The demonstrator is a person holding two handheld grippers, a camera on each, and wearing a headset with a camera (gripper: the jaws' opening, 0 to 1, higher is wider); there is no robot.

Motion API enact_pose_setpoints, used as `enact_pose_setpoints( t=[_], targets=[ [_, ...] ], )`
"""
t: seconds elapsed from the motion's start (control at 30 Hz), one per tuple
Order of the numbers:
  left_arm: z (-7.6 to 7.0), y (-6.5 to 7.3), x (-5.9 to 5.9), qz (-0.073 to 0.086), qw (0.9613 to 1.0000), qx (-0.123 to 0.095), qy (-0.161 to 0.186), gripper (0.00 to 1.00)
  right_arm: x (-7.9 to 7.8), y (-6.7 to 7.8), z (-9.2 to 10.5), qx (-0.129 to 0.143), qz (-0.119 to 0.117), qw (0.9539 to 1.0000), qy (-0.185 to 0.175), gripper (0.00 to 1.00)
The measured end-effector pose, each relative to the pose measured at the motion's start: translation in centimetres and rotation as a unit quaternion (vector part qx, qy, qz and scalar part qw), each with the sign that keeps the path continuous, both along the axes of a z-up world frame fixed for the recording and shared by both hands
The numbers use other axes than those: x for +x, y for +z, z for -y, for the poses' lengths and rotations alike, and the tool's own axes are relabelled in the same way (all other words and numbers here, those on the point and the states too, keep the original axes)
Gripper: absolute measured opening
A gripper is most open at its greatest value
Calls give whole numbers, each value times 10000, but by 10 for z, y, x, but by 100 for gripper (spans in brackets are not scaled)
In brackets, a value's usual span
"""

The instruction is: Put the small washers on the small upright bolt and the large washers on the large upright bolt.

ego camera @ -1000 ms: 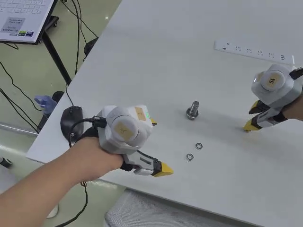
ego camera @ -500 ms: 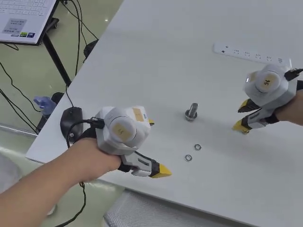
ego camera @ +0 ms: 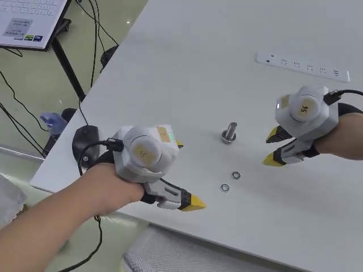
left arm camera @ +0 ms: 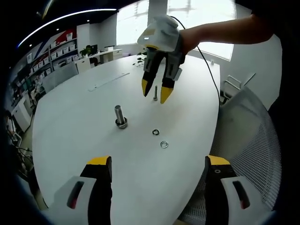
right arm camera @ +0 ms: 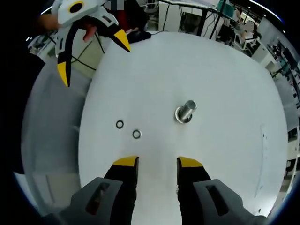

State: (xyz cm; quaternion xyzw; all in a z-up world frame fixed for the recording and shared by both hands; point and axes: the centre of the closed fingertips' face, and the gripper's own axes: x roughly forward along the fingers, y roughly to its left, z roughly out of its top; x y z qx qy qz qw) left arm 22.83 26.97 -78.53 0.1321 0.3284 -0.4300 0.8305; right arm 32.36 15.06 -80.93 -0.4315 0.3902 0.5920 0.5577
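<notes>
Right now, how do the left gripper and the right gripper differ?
The left gripper has its jaws spread wide; the right gripper has them open more narrowly. The left gripper sits at the near edge of the table, left of the washers; the right gripper is right of the large bolt. Both are yellow-tipped and hold nothing.

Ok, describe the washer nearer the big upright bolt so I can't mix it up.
Start at the white table and its thick upright silver metal bolt. Just toward the near edge lies the small silver ring washer you want. Its twin washer lies farther from the bolt, closer to the edge.
</notes>
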Motion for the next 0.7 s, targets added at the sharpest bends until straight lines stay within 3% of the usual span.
enact_pose_setpoints(
  t=[0.2, 0.43, 0.7],
  targets=[
    [2, 2, 2, 25, 10000, -8, 1, 81, -15, -1, -7, 65, -64, 9999, 65, 34],
    [4, 2, 2, 29, 10000, 18, -38, 80, -20, -4, -13, 79, -52, 9998, 164, 33],
    [6, 3, -1, 24, 10000, -22, -83, 79, -33, -18, -24, 65, -137, 9996, 238, 33]
  ],
)
